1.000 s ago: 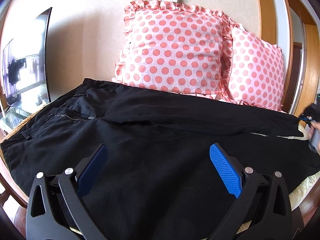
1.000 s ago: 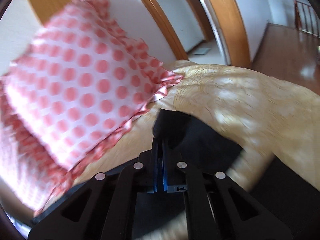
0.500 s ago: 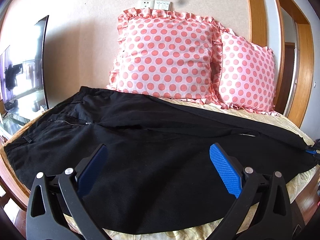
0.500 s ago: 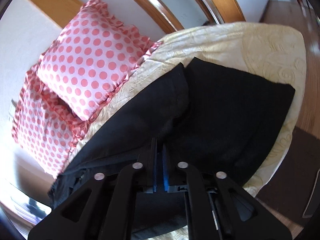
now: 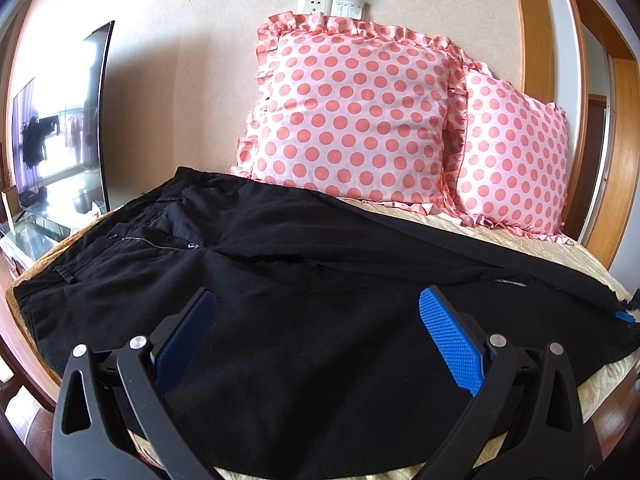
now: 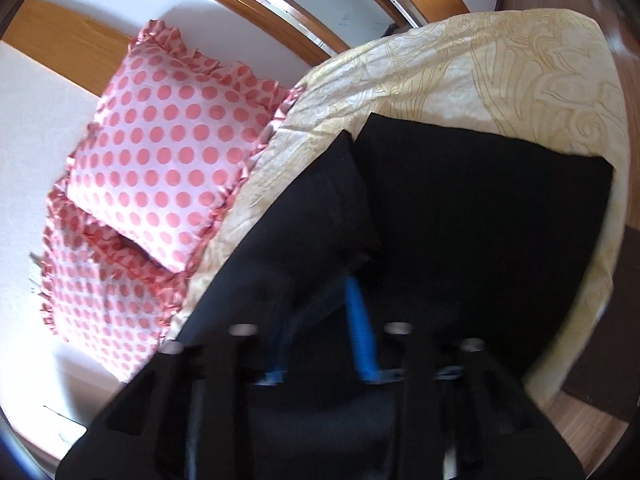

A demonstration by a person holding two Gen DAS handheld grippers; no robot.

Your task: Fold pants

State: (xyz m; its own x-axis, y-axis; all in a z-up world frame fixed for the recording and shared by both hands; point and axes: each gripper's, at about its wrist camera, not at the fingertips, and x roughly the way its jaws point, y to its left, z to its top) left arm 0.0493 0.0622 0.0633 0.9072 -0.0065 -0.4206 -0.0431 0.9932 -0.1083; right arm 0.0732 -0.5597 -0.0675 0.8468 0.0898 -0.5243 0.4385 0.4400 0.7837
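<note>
Black pants (image 5: 280, 248) spread flat on the bed (image 5: 568, 252); left gripper (image 5: 316, 312) jaws wide above the thigh; right gripper (image 6: 320, 320) jaws narrow, having just been closing, no cloth visibly pinched; leg edges should be aligned before folding

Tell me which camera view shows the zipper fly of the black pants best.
The left wrist view. There the zipper shows clearly near the waist of the black pants, which lie spread on the bed. The right wrist view shows only the leg ends, blurred; no zipper is visible there.
</note>
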